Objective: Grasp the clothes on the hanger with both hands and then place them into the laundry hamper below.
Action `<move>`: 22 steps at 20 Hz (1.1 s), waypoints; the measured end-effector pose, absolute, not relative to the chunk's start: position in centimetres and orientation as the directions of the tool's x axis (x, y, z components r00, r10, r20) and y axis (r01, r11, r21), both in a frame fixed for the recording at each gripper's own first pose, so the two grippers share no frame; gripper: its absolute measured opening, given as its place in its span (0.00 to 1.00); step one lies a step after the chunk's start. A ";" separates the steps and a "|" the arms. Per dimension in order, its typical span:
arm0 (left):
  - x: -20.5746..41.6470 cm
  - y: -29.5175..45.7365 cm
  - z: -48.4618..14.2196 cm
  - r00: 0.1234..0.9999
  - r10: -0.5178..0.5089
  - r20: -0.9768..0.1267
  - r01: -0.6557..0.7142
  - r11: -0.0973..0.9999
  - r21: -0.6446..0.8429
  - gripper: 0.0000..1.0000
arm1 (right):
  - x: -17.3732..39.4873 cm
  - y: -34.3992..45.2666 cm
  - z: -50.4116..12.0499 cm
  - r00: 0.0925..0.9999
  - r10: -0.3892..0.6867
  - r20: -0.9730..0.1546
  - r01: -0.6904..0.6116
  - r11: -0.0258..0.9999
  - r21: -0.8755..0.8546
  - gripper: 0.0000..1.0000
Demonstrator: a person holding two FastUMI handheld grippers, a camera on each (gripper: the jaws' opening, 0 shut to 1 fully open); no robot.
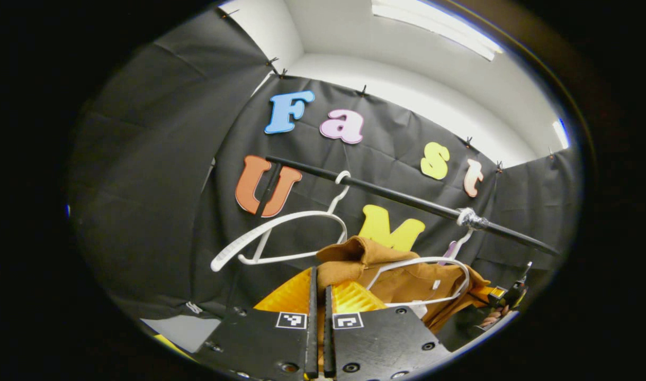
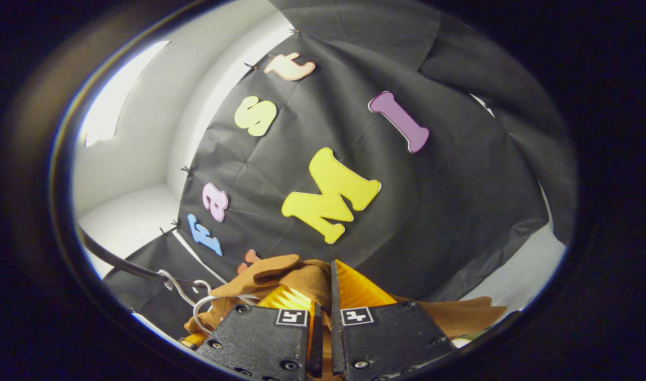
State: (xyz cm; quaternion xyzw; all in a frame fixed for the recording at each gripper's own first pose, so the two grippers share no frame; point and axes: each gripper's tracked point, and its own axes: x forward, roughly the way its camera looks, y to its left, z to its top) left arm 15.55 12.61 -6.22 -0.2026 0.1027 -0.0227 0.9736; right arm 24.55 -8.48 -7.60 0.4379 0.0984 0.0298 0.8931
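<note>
A brown garment (image 1: 402, 280) hangs bunched on a white hanger (image 1: 463, 275) whose hook sits on the black rod (image 1: 397, 197). My left gripper (image 1: 320, 278) is at the garment's collar, its yellow-padded fingers shut on a fold of the brown cloth. In the left gripper view the other gripper (image 1: 505, 299), with a hand behind it, shows at the garment's far right edge. In the right gripper view my right gripper (image 2: 323, 288) is shut on the brown garment (image 2: 280, 275), which spreads to both sides of the fingers. The white hanger (image 2: 196, 304) shows to its left.
A second, empty white hanger (image 1: 280, 235) hangs tilted on the rod, left of the garment. The rod (image 2: 122, 264) runs along the black cloth wall. White room walls and a ceiling light lie above.
</note>
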 end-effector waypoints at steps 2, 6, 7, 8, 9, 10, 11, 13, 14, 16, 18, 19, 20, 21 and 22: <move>16.1 13.2 -6.3 0.976 -0.100 -0.193 0.009 0.905 -0.425 0.04 | 25.3 -8.6 -7.6 0.976 0.163 -0.144 0.025 0.574 0.818 0.10; 16.9 13.9 -6.8 0.969 -0.136 -0.206 0.021 0.877 -0.481 0.04 | 26.0 -8.9 -7.5 0.971 0.197 -0.136 0.016 0.514 0.858 0.10; 17.3 14.0 -6.9 0.967 -0.149 -0.205 0.027 0.866 -0.500 0.04 | 26.4 -9.0 -7.5 0.970 0.204 -0.131 0.015 0.490 0.871 0.10; 17.4 13.9 -7.0 0.965 -0.163 -0.206 0.030 0.848 -0.529 0.04 | 26.9 -8.9 -7.4 0.968 0.216 -0.127 0.012 0.465 0.885 0.10; 17.4 13.5 -7.3 0.960 -0.184 -0.211 0.035 0.827 -0.560 0.04 | 27.6 -8.9 -7.5 0.967 0.220 -0.126 0.015 0.445 0.895 0.10; 17.3 13.4 -7.5 0.958 -0.195 -0.210 0.039 0.814 -0.580 0.09 | 28.2 -9.1 -7.7 0.967 0.222 -0.124 0.016 0.435 0.900 0.10; 17.4 13.7 -7.7 0.957 -0.200 -0.208 0.040 0.806 -0.590 0.04 | 28.5 -9.0 -8.1 0.964 0.229 -0.132 0.021 0.433 0.901 0.10; 17.6 14.0 -8.7 0.953 -0.204 -0.222 0.027 0.793 -0.609 0.04 | 28.8 -8.6 -8.9 0.958 0.244 -0.147 0.027 0.435 0.900 0.10; 17.7 14.1 -8.9 0.952 -0.211 -0.224 0.026 0.779 -0.626 0.04 | 29.0 -8.5 -9.2 0.956 0.252 -0.150 0.027 0.432 0.901 0.10; 17.8 14.2 -9.6 0.945 -0.239 -0.222 0.033 0.747 -0.664 0.04 | 29.3 -8.5 -9.9 0.952 0.263 -0.160 0.037 0.417 0.908 0.10; 17.6 14.5 -10.3 0.940 -0.261 -0.219 0.034 0.710 -0.703 0.04 | 29.4 -8.6 -10.9 0.947 0.276 -0.162 0.044 0.391 0.919 0.10; 17.5 14.3 -10.9 0.938 -0.270 -0.218 0.032 0.693 -0.720 0.04 | 29.3 -8.4 -11.4 0.944 0.283 -0.168 0.049 0.384 0.922 0.10; 17.7 14.0 -11.2 0.937 -0.276 -0.216 0.032 0.681 -0.732 0.04 | 29.1 -8.3 -11.8 0.944 0.284 -0.169 0.052 0.377 0.925 0.10; 17.8 13.9 -11.5 0.936 -0.279 -0.216 0.031 0.676 -0.736 0.04 | 29.2 -8.4 -12.5 0.942 0.284 -0.179 0.061 0.378 0.924 0.10; 17.7 13.8 -11.9 0.934 -0.283 -0.219 0.029 0.669 -0.743 0.04 | 29.0 -8.4 -13.2 0.940 0.286 -0.186 0.070 0.373 0.925 0.10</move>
